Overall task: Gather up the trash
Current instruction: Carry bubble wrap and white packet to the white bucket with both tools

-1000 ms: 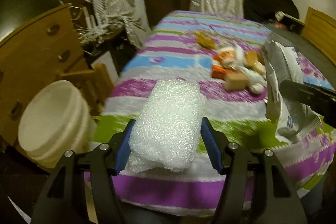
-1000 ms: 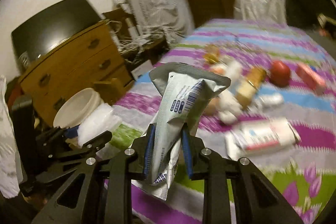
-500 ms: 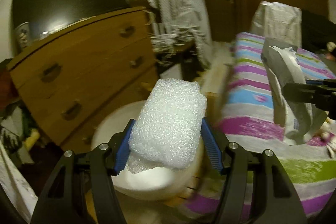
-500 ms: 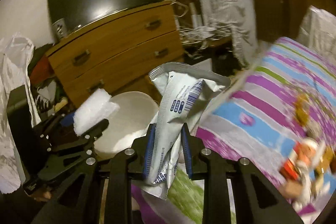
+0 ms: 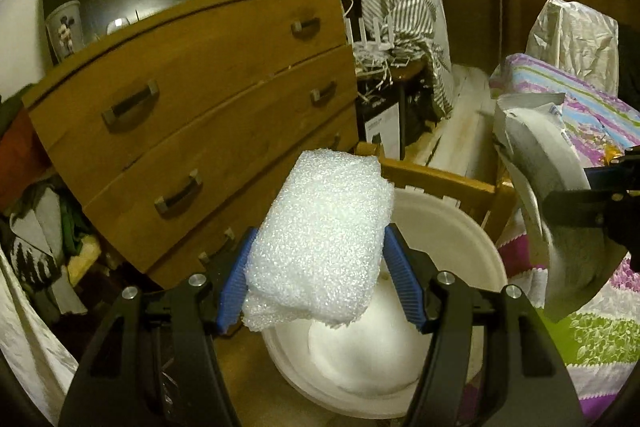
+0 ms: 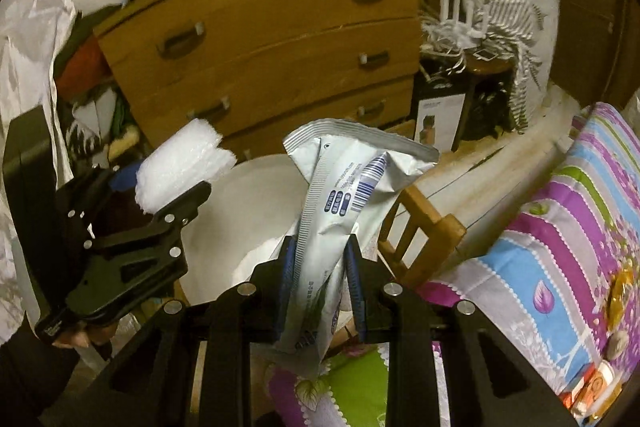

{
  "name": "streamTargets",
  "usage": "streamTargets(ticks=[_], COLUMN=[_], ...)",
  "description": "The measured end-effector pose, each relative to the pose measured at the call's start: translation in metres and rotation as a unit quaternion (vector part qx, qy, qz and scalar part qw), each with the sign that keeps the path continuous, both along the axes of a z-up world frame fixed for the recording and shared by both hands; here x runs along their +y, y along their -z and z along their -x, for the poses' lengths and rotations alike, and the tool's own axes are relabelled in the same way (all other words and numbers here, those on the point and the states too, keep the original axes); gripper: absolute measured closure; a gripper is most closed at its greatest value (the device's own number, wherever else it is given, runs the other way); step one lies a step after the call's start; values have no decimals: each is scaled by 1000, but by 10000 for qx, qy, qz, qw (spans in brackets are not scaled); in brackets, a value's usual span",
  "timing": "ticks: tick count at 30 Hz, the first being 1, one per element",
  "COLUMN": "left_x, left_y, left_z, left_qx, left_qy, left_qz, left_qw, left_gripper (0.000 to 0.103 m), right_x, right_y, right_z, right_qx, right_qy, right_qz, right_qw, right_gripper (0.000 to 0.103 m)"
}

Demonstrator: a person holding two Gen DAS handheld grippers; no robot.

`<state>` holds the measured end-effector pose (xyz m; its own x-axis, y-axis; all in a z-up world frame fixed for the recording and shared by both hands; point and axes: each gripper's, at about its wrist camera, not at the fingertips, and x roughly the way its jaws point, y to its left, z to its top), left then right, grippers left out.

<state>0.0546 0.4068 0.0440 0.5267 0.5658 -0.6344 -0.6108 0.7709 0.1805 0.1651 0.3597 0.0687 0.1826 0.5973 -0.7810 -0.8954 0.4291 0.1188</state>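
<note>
Left wrist view, left to right: wooden dresser (image 5: 192, 131) with three drawers, a printed cup (image 5: 64, 31) on its top left corner. Centre: left gripper (image 5: 320, 283), blue fingers (image 5: 236, 279) clamped on a folded wad of white foam wrap (image 5: 324, 239), held above a white bucket (image 5: 452, 239) on the floor. A wooden frame (image 5: 440, 179) stands just behind the bucket. Far right: silver pouch (image 5: 540, 163), blurred, pinched in the other tool; striped bedspread (image 5: 592, 339) beyond it.

Right wrist view, left to right: left gripper (image 6: 180, 195) at the left edge, foam wrap (image 6: 180, 163) poking from it over the bucket (image 6: 256, 195) rim. Centre: right gripper (image 6: 320, 275), fingers (image 6: 286, 267) narrow, squeezing the silver pouch (image 6: 344, 187) upright, barcode side facing the camera, near the bucket's right rim. Right: bedspread (image 6: 560, 227) with small litter pieces near its right edge, too blurred to name.
</note>
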Motion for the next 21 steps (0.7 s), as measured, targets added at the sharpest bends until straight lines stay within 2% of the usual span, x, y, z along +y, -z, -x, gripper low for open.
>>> streamTargets(ticks=[7,21], left_x=[12,25], left_y=[16,28], left_z=[0,-1], left_qx=[102,168], left_qy=[26,40], left_qz=[116,249], left_qw=[9999,9995], left_gripper=[42,42], right_x=[10,16], right_y=[11,17], right_z=[5,1], right_qx=[-18,-149], right_qy=[-115,-165], right_qz=[159,369], right_qw=[9998,9991], right_gripper=[76,76])
